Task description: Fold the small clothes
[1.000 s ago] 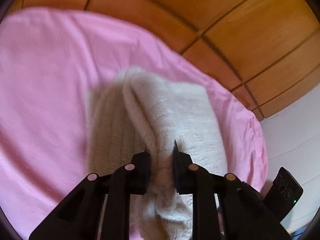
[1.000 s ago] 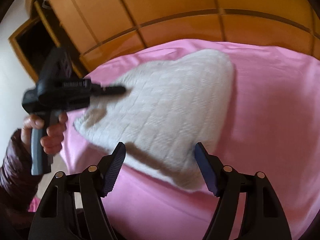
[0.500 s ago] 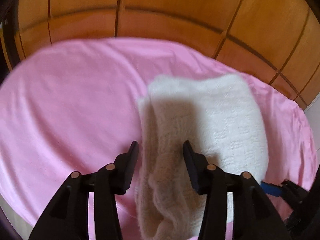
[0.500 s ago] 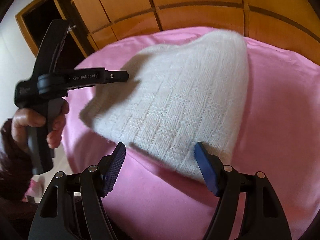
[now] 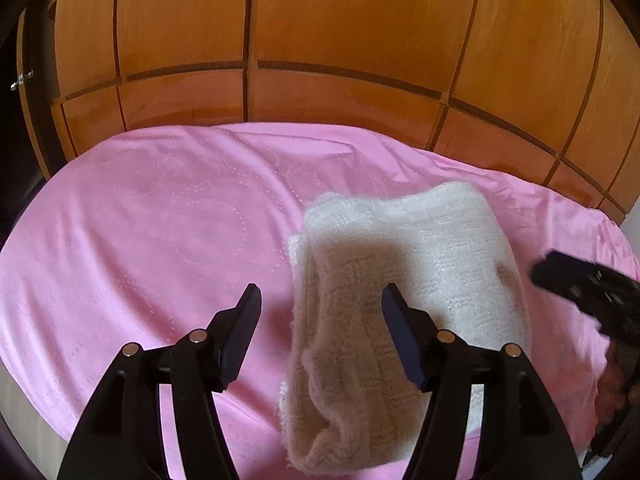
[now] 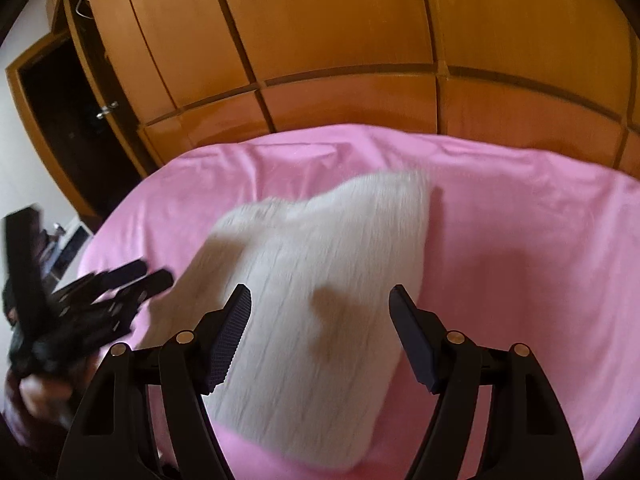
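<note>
A white knit garment (image 5: 420,240) lies folded on the pink bed sheet (image 5: 140,240), its doubled edge toward the left. My left gripper (image 5: 320,292) hovers above the near left part of the knit. Its jaws are opening, and the pads stand clear of the fabric on both sides. In the right wrist view the same knit (image 6: 340,232) is blurred under my right gripper (image 6: 320,292), which is open above it and holds nothing. The left gripper (image 6: 120,288) shows there at the left, gripped by a hand (image 6: 36,392). The right gripper (image 5: 592,292) is a dark blur at the right edge of the left wrist view.
Wooden wardrobe panels (image 5: 320,40) rise right behind the bed. An open wardrobe door with a dark inside (image 6: 60,120) stands at the left. The pink sheet (image 6: 520,240) spreads bare to the left and right of the knit, and its near edge drops off at the lower left.
My left gripper has let go of the knit's folded edge, spread its jaws and drawn back and up. The right gripper has pulled back too. The knit now lies flat and folded.
</note>
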